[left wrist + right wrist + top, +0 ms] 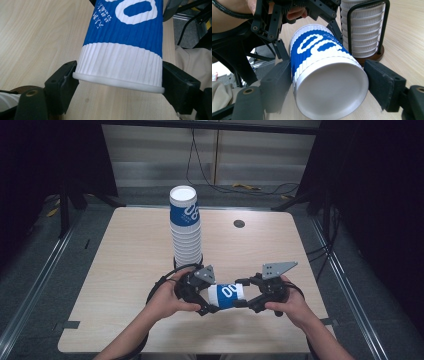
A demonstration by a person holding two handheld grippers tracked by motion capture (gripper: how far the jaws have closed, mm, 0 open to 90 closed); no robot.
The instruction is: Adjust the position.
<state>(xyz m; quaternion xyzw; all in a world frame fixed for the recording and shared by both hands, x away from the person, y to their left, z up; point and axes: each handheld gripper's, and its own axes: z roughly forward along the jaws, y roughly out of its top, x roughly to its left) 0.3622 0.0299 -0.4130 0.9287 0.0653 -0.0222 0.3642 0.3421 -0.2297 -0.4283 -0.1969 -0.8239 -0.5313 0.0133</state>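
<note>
Cup first, nearest to the person, lying on its side just above the table and bridging the two tools: the left gripper has its jaws clamped on the rim end, pads pressed to either side of the rolled lip, while the right gripper sits around the base end. From the right gripper view the flat white bottom of the cup faces the camera; the left pad looks to be touching the ribbed wall, the right pad stands a sliver clear, so those jaws read as apart, loosened rather than gripping (a handover, by the look of it, with the left side now carrying the weight). Judging the step: one cup is being passed between hands on its way to or from the stack. Next move calls for the right gripper to draw clear of the base without nudging it, and the left to keep its squeeze gentle, since a paper wall dents easily. The cup itself is ribbed paper, a blue band with white lettering around the middle, white above the rim. Farther back stands the tall stack of matching cups, nested in a black wire holder on a dark round foot.
</note>
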